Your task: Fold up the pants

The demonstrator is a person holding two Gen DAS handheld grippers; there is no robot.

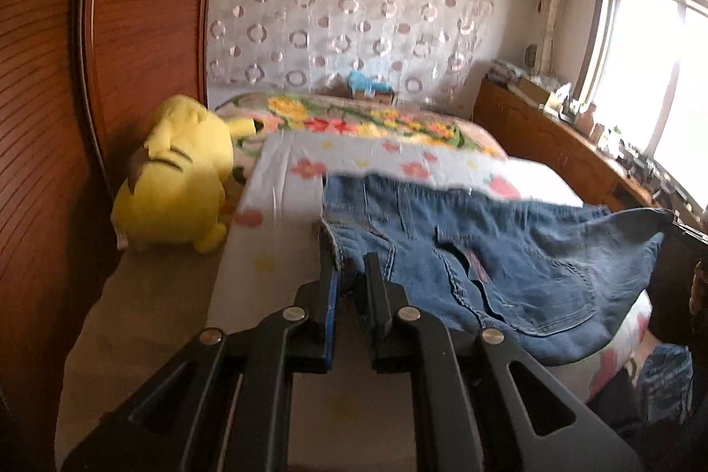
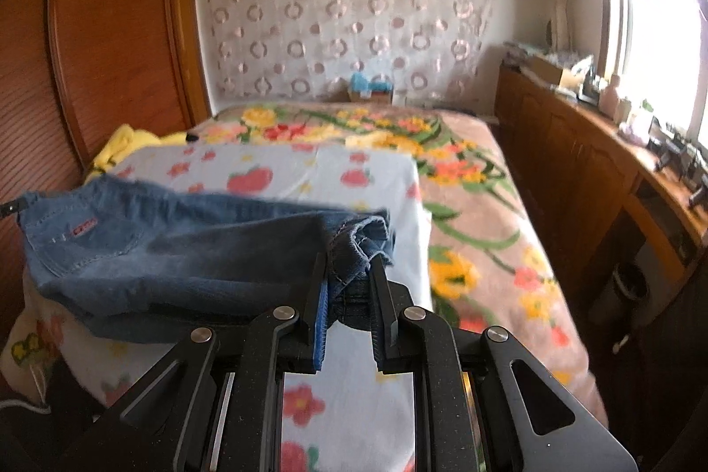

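Blue denim pants (image 1: 495, 259) hang spread between my two grippers above the bed. My left gripper (image 1: 349, 259) is shut on the left corner of the waistband, seen in the left wrist view. My right gripper (image 2: 349, 268) is shut on a bunched hem end of the pants (image 2: 177, 246), seen in the right wrist view. The cloth stretches sideways and sags toward the white flowered sheet (image 1: 354, 158). A back pocket (image 2: 84, 242) with a red tag faces the right wrist camera.
A yellow plush toy (image 1: 177, 175) lies at the bed's left side against a wooden wardrobe (image 1: 44, 118). A flowered blanket (image 2: 486, 215) covers the far and right part of the bed. A wooden cabinet (image 2: 575, 171) with small items runs under the window on the right.
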